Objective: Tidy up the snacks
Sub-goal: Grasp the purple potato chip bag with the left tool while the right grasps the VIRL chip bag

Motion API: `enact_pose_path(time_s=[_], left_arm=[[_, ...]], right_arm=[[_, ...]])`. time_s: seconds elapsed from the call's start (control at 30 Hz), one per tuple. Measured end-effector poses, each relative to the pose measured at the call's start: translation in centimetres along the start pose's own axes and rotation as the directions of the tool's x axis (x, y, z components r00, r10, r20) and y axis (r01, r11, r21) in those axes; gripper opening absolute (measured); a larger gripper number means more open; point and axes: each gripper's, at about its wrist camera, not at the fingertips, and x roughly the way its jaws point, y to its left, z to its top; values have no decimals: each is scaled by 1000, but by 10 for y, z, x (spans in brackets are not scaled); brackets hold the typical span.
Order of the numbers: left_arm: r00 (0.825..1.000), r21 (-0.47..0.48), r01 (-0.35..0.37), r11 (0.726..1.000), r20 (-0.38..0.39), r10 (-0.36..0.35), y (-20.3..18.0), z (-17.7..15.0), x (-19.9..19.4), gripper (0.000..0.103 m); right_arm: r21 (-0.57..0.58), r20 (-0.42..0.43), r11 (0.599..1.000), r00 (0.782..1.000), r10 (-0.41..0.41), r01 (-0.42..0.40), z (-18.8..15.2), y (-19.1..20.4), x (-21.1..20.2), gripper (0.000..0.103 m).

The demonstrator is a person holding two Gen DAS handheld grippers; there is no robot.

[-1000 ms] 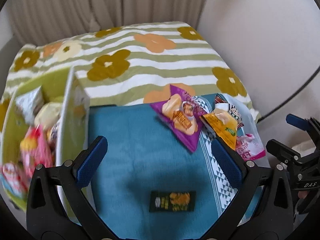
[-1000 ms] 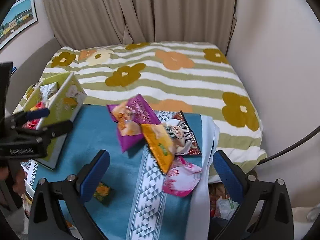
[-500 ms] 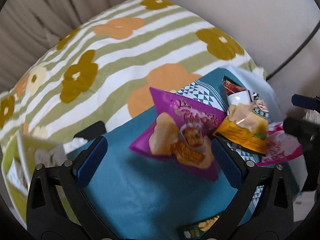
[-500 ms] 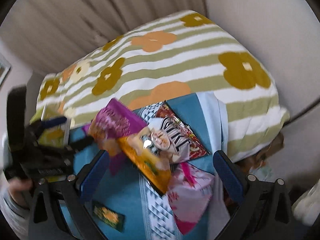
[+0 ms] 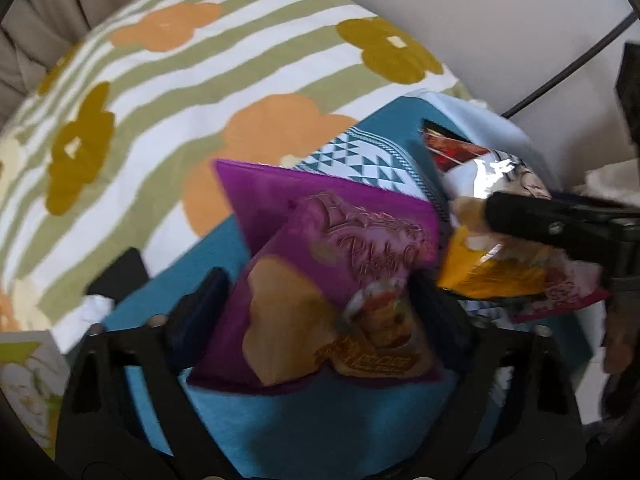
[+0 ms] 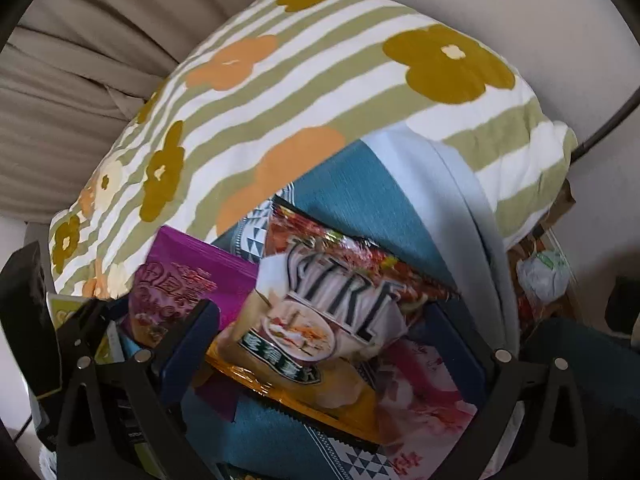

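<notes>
A purple chip bag (image 5: 332,280) lies on the teal cloth (image 5: 320,428), between the open fingers of my left gripper (image 5: 316,304); whether they touch it I cannot tell. The bag also shows in the right wrist view (image 6: 180,292). My right gripper (image 6: 320,344) is open around a yellow snack bag (image 6: 304,392) and a red and white noodle packet (image 6: 344,300). A pink packet (image 6: 424,396) lies under them. In the left wrist view the right gripper's finger (image 5: 552,224) crosses the yellow bag (image 5: 492,272).
The cloth lies on a bed with a green-striped flower blanket (image 5: 168,92). The corner of the green snack box (image 5: 24,380) is at the far left. A wall (image 5: 500,20) stands to the right. Bags and clutter lie on the floor beside the bed (image 6: 544,276).
Both grippers have moved forward and down onto the snack pile. The purple bag now lies between my left fingers, and the yellow bag and noodle packet between my right fingers.
</notes>
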Motion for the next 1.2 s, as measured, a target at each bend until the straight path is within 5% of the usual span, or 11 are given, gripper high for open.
enact_pose_path(time_s=[0.27, 0.5, 0.83, 1.03, 1.2], left_arm=[[1000, -43, -23, 999, -3, 23, 3, -8, -3, 78], [994, -119, -112, 987, -4, 112, 16, -22, -17, 72], [985, -206, -145, 968, 64, 161, 9, -43, -56, 66], [967, -258, -151, 954, 163, 197, -12, -56, -106, 65], [934, -317, -161, 935, 259, 248, -30, -79, -163, 65]], right_arm=[[5, -9, 1000, 1000, 14, -14, 1, 4, 12, 97], [-57, -3, 998, 999, 32, -32, 0, 14, 12, 73], [-172, 92, 983, 993, 74, -58, -15, 22, -28, 71], [-264, 159, 962, 981, 115, -70, -32, 27, -74, 71], [-361, 188, 928, 967, 174, -97, -48, 37, -112, 71]])
